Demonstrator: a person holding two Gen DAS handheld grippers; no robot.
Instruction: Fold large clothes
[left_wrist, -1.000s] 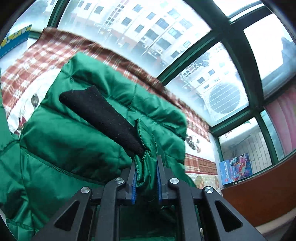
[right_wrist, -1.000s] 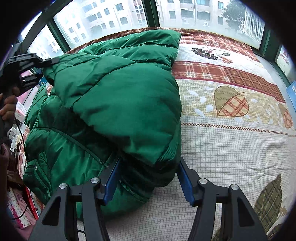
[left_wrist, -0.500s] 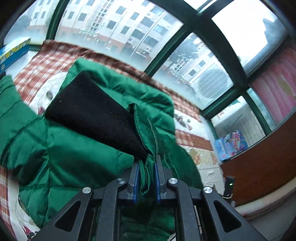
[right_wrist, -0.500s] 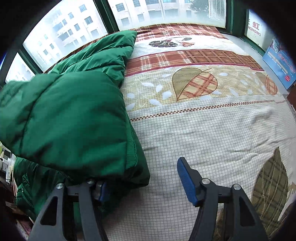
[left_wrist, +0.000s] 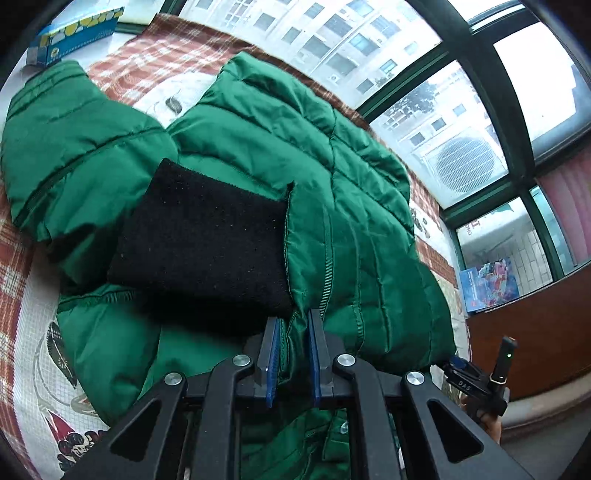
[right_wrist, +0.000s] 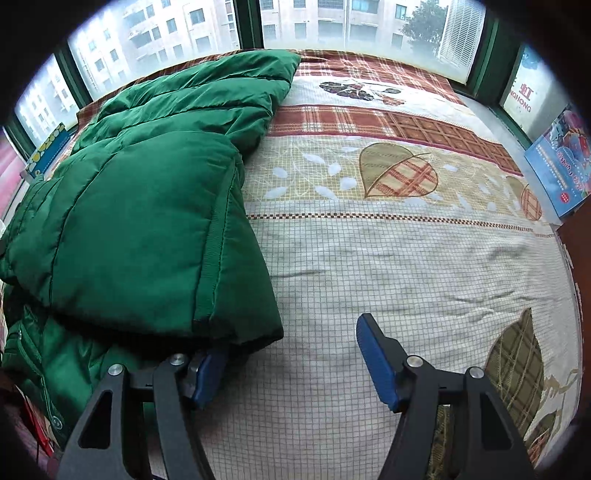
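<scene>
Your right gripper has just spread its jaws, releasing the green puffer jacket now folded on the patterned bedspread, while your left gripper pinches the jacket's front edge, so that fold looks laid.

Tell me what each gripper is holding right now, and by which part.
The left gripper is shut on the green jacket, pinching its front edge beside the black lining. The right gripper has just been opening and holds nothing.
</scene>
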